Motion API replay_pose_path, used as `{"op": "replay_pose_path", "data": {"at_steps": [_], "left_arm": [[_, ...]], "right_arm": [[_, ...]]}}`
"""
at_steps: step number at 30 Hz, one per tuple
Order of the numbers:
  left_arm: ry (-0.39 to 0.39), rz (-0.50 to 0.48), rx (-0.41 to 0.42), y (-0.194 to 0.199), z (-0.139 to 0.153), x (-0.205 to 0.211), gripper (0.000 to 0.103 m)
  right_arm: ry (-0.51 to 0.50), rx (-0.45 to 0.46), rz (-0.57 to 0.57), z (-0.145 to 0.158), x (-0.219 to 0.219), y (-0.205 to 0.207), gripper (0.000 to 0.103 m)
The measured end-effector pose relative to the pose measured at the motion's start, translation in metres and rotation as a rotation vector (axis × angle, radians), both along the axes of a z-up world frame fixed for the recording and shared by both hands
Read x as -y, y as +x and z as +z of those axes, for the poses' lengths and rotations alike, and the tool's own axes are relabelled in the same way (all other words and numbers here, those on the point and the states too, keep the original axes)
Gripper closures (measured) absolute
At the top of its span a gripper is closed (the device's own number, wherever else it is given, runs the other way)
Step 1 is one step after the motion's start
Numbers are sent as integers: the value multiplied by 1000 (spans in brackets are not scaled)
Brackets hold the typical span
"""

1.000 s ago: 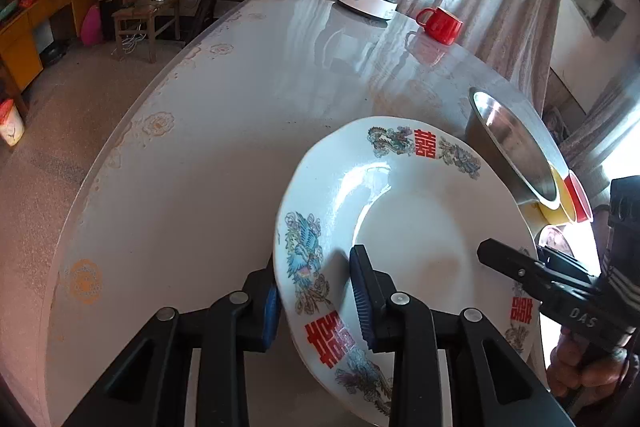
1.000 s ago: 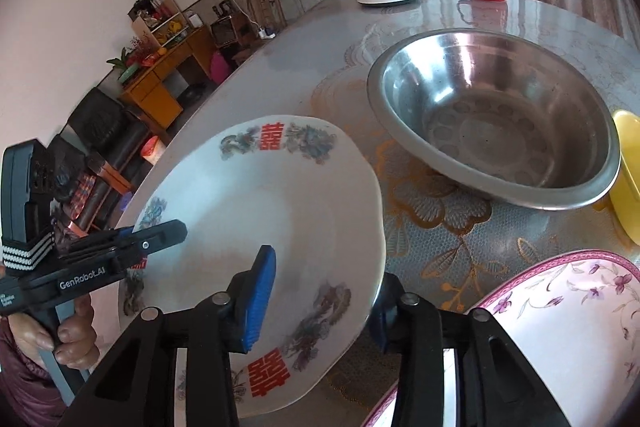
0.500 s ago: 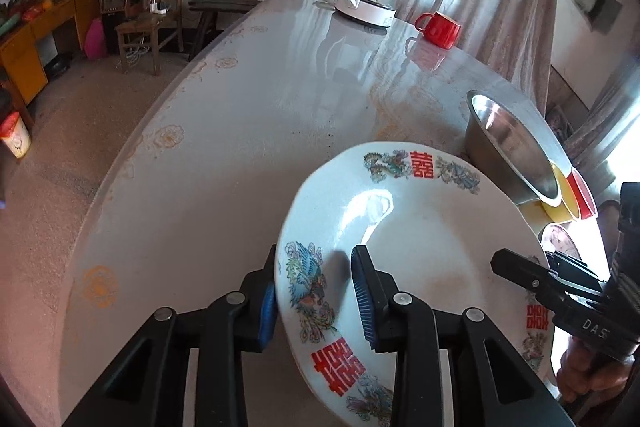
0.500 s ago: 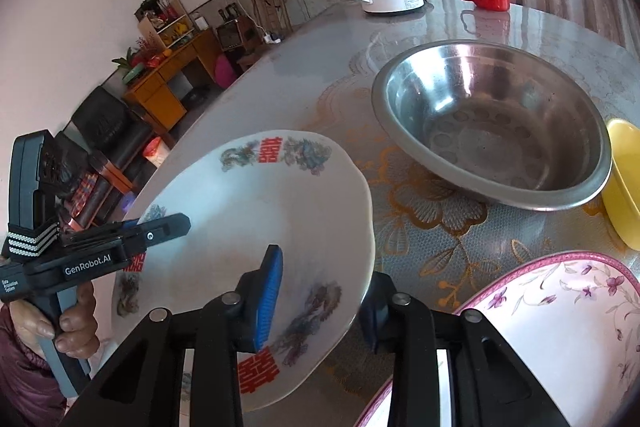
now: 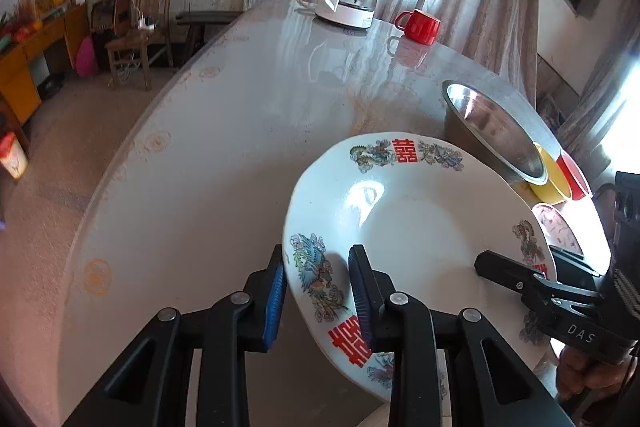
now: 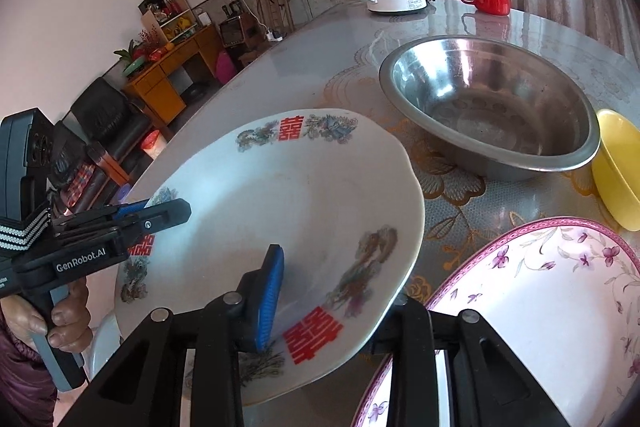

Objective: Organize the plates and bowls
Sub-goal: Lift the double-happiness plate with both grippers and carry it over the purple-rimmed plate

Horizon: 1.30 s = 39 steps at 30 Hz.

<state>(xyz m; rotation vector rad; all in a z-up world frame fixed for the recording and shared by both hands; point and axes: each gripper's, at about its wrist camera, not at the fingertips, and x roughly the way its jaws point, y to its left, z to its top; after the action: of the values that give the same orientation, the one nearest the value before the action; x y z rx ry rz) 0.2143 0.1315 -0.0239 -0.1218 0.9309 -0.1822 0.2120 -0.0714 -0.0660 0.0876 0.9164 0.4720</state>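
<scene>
Left wrist view: broad glossy table [image 5: 224,131] underneath, more of it bare than a second ago. White plate [image 5: 420,223] with red characters held tilted off the surface, drawn back from the steel bowl [image 6: 492,107] it earlier overlapped. Closer now to the pink-rimmed plate [image 6: 540,307], which looms larger in the right wrist view; yellow bowl [image 6: 618,167] just beyond. Probably heading to be stacked there. Left gripper [image 5: 318,267] pinched over the near rim, right gripper [image 6: 336,287] clamped on the opposite rim, one pad above, one finger beneath.
</scene>
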Motion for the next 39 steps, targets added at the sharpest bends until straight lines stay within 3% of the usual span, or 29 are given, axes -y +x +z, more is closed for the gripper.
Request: {"op": "replay_pose_path", "data": {"at_steps": [10,18,25,32,39], "left_arm": [[63,-9,64,-18,4,6,72],[49,-25,138,-43,26,18,72],[13,-103,174,-75,44,59,72],[-17,-196,138,-84,44,120,72],[-7,-215,56,-75,21,168,72]], "right_arm": [[-43,60,8,6,-8,-7,71],[-9,115,-5,23,1,-29,71],[15,146,-63,40,41,-71,71],[-8,160,-168,49,99,-112,71],[-45,107,-284,38,143,-115,71]]}}
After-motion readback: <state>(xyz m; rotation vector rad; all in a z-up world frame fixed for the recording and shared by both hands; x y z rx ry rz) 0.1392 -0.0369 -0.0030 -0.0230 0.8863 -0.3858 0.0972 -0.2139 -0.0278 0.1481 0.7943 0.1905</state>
